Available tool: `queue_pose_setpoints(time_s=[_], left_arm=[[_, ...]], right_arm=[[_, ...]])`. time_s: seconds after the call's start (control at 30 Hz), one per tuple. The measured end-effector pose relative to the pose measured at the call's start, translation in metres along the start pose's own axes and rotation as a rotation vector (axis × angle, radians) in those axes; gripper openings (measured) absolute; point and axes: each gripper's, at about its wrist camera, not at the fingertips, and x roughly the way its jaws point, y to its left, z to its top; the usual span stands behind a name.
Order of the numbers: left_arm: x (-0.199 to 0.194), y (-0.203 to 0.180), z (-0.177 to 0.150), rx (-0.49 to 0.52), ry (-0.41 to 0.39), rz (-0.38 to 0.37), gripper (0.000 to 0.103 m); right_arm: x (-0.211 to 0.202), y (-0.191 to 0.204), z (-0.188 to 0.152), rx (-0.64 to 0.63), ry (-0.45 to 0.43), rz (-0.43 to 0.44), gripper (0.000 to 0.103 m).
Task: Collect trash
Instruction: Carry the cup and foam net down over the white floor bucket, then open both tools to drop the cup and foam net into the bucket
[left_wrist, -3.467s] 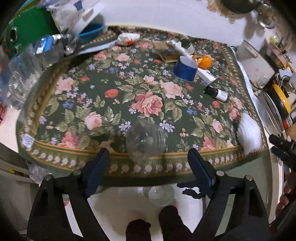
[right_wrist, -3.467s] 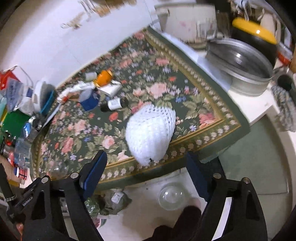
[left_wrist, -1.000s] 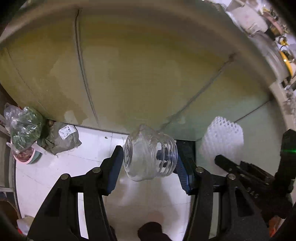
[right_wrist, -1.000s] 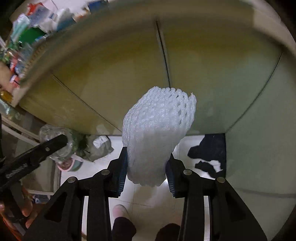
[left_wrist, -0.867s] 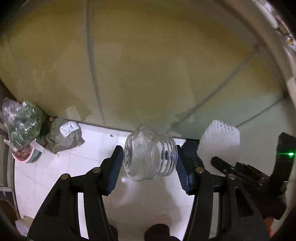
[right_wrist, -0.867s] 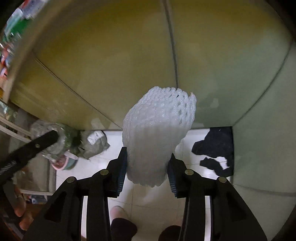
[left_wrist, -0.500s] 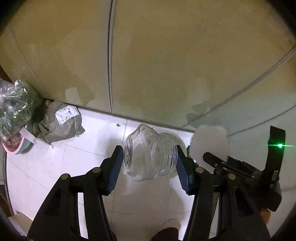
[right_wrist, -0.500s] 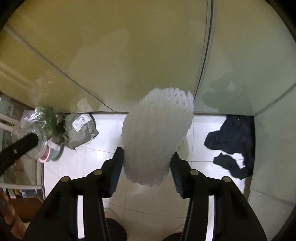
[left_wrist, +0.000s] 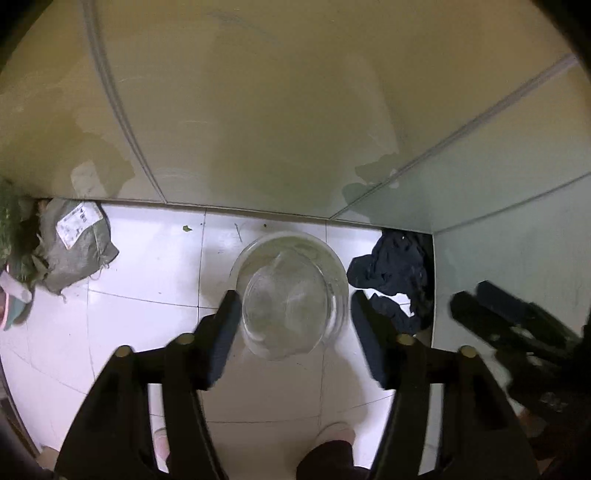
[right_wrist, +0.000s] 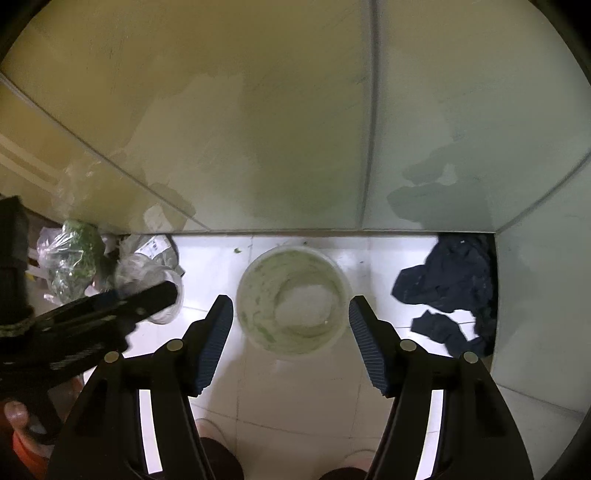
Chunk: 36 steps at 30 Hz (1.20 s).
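L gripper (left_wrist: 291, 325) jaws, ribbed dark pads, have just been opening; clear crumpled plastic bottle (left_wrist: 288, 314) sits between them, loose, right over a round translucent bin (left_wrist: 258, 247) on glossy white floor tiles (left_wrist: 147, 266). R gripper (right_wrist: 291, 321) jaws have just been opening too, nothing between; white foam net (right_wrist: 303, 302) lies inside the bin, soft pale lump. Crumpled dark cloth (right_wrist: 450, 277) right of bin, grey sack (left_wrist: 74, 243) w/ label left.

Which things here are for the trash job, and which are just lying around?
For the job: clear bottle, white foam net, bucket.
Just lying about: dark cloth, grey sack, bag of greens.
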Motion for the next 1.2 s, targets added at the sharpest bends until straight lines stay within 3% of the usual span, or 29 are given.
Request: queue_pose_setpoints(time_s=[0.17, 0.37, 0.63, 0.8, 1.0, 1.2], left_arm=[[-0.008, -0.005, 0.0, 0.019, 0.0, 0.005, 0.074], [-0.061, -0.008, 0.002, 0.024, -0.028, 0.046, 0.074], [-0.206, -0.028, 0.014, 0.077, -0.122, 0.08, 0.074], [-0.31, -0.048, 0.023, 0.122, -0.201, 0.072, 0.074], [-0.438, -0.063, 0.035, 0.175, -0.33, 0.037, 0.074], [-0.552, -0.063, 0.044, 0.227, -0.481, -0.009, 0.074]], right_arm=[[-0.014, -0.003, 0.005, 0.028, -0.027, 0.003, 0.062], [-0.042, 0.003, 0.012, 0.043, -0.041, 0.002, 0.062], [-0.125, 0.033, 0.025, 0.025, -0.066, -0.008, 0.062], [-0.206, 0.063, 0.037, 0.018, -0.113, -0.005, 0.062], [-0.308, 0.103, 0.049, 0.013, -0.219, -0.005, 0.062], [-0.409, 0.143, 0.058, 0.026, -0.379, -0.026, 0.065]])
